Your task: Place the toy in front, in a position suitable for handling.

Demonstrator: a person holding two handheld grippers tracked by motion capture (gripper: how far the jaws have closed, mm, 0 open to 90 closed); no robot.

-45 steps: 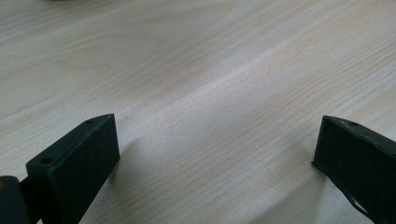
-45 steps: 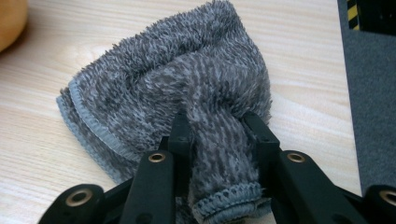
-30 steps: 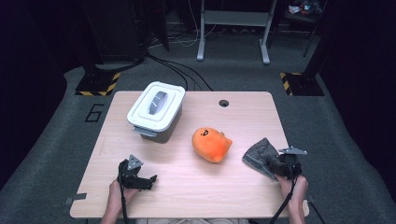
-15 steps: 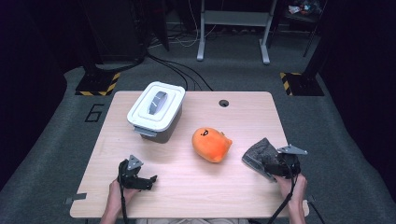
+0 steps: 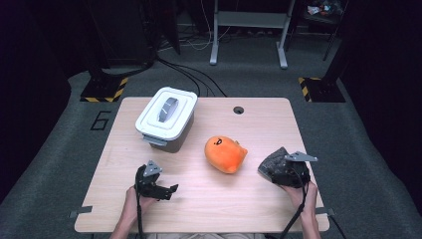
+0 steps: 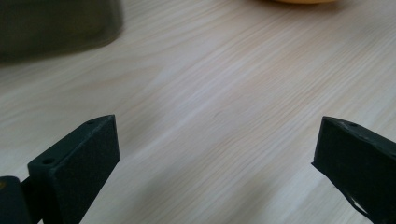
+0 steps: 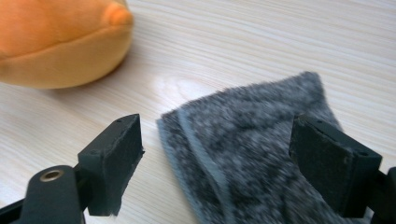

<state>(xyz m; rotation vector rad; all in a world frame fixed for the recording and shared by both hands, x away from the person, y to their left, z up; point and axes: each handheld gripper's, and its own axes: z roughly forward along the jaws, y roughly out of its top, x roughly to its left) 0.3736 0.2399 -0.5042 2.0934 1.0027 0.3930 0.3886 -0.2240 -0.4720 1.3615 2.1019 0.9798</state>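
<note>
An orange plush toy [image 5: 225, 154] lies at the table's middle, and its side shows in the right gripper view [image 7: 56, 42]. Right of it lies a grey fuzzy cloth [image 5: 271, 162]. My right gripper [image 5: 277, 172] hovers at the cloth's near edge. Its jaws have just been opening and stand wide, with the cloth [image 7: 252, 140] lying between and below them, the pads clear of it [image 7: 217, 154]. My left gripper [image 5: 166, 191] is at the front left, open over bare wood [image 6: 217, 158], with nothing between its jaws.
A white lidded box [image 5: 166, 117] with a grey handle stands at the back left of the wooden table [image 5: 259, 124]; its dark wall [image 6: 56, 23] shows in the left gripper view. A cable hole [image 5: 238, 109] sits near the far edge.
Both hands have shifted a little and lifted slightly. The grey cloth, the plush toy and the box lie where they were.
</note>
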